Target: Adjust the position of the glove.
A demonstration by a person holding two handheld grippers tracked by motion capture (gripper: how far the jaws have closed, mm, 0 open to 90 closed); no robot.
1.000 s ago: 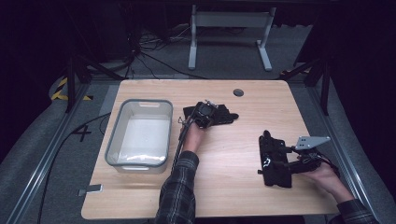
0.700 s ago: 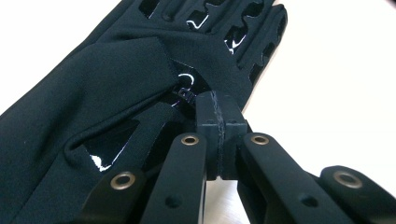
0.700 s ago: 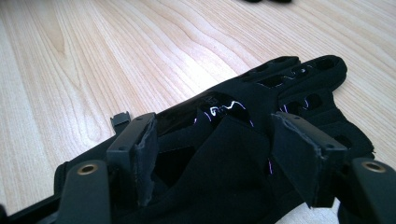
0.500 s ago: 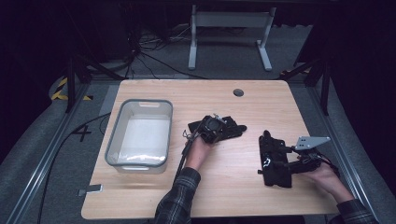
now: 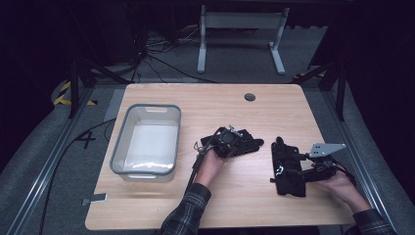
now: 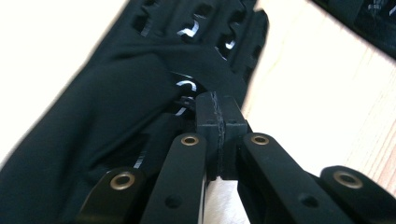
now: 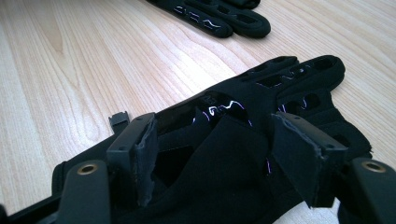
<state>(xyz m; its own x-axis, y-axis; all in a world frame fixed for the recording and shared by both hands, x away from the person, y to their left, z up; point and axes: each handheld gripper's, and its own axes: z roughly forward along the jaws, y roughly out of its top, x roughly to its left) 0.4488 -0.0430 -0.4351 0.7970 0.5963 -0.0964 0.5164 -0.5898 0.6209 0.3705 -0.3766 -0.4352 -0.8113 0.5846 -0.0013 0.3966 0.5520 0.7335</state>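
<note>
A black glove (image 5: 253, 144) lies at the table's middle, and my left gripper (image 5: 240, 143) is shut on its cuff end. In the left gripper view the pads (image 6: 208, 121) meet tightly, with the glove's (image 6: 116, 107) fabric right at their tip. A second black glove (image 5: 285, 167) lies to the right, fingers pointing away from the person. My right gripper (image 5: 301, 169) comes at it from the right. In the right gripper view its jaws (image 7: 222, 154) stand wide and press on that glove's (image 7: 289, 88) bunched cuff. The first glove (image 7: 219, 18) shows beyond it.
A grey-rimmed clear bin (image 5: 147, 110) stands on the left half of the wooden table (image 5: 244, 210). A round cable hole (image 5: 250, 97) sits near the far edge. A small metal piece (image 5: 95, 199) lies at the near left corner.
My left gripper has dragged its glove to the right and nearer the person, closer to the second glove. The right gripper and its glove have stayed put.
</note>
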